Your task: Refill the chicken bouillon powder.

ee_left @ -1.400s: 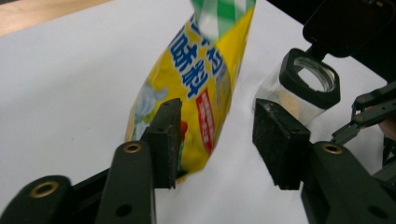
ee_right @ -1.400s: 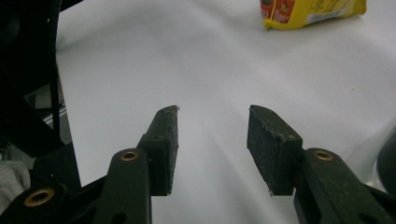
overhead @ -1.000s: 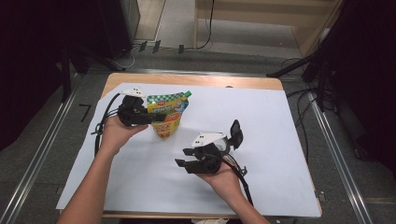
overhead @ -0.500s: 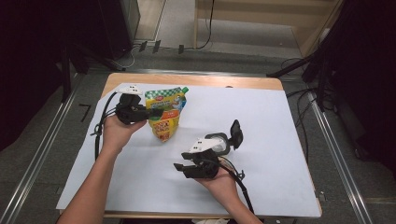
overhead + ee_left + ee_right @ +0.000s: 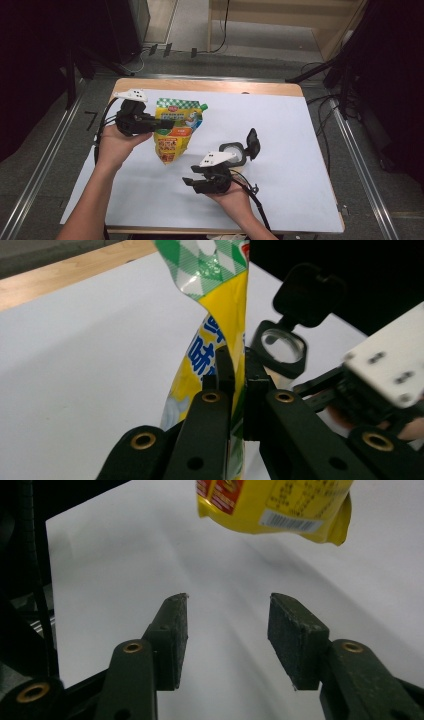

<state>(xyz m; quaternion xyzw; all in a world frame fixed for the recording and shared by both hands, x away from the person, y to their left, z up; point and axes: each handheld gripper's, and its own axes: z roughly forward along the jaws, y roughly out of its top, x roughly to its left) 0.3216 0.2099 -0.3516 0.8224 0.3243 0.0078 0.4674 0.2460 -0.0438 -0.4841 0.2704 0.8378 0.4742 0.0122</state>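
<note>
A yellow pouch [image 5: 175,131] with a green checked top and a green spout hangs above the white table sheet [image 5: 300,150]. My left gripper [image 5: 161,123] is shut on its left edge. In the left gripper view the black jaws pinch the pouch [image 5: 220,310] edge-on, left gripper [image 5: 238,365]. My right gripper [image 5: 189,176] is held low over the sheet nearer the front, pointing left. It stands open with nothing between its pads, right gripper [image 5: 232,625]. The pouch's bottom corner [image 5: 275,505] hangs beyond those jaws.
A small black round container [image 5: 235,151] with its hinged lid open stands just behind the right hand, also seen as the container [image 5: 282,347]. The wooden table edge [image 5: 225,86] runs along the far side. Cables trail from both grippers.
The left gripper has risen with the pouch, which now hangs off the sheet instead of resting on it. The right hand has hardly moved.
</note>
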